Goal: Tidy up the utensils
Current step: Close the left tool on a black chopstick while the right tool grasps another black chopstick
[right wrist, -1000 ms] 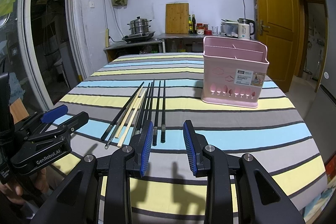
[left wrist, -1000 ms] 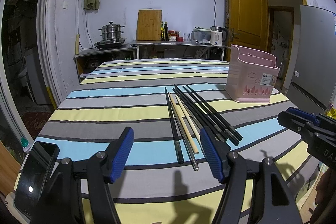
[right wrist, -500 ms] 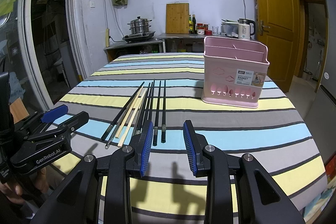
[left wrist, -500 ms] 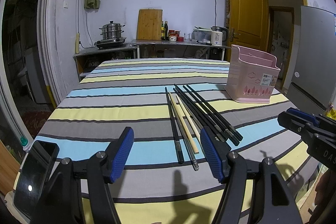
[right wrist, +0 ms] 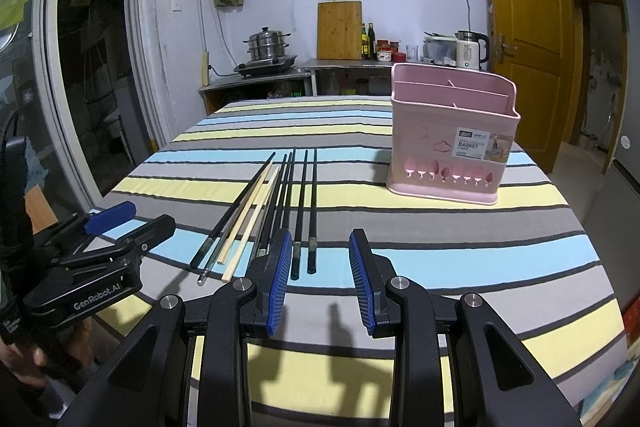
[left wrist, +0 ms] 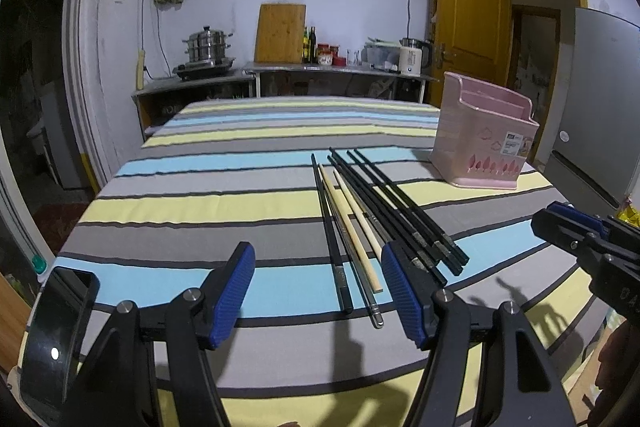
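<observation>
Several chopsticks (left wrist: 372,215) (right wrist: 280,203), black ones plus two pale wooden ones, lie side by side on the striped tablecloth. A pink plastic utensil basket (left wrist: 482,139) (right wrist: 450,143) with dividers stands upright beyond them to the right. My left gripper (left wrist: 318,283) hovers wide open over the near ends of the chopsticks, holding nothing. My right gripper (right wrist: 318,269) is open, narrower, just short of the rightmost black chopsticks' near ends, and it also shows at the right edge of the left wrist view (left wrist: 576,227).
The round table (right wrist: 460,267) carries a blue, yellow and grey striped cloth. A black phone-like device (left wrist: 56,327) sits at the near left edge. A counter (left wrist: 280,71) with a steamer pot, cutting board and kettle stands behind; a fridge (left wrist: 600,99) is on the right.
</observation>
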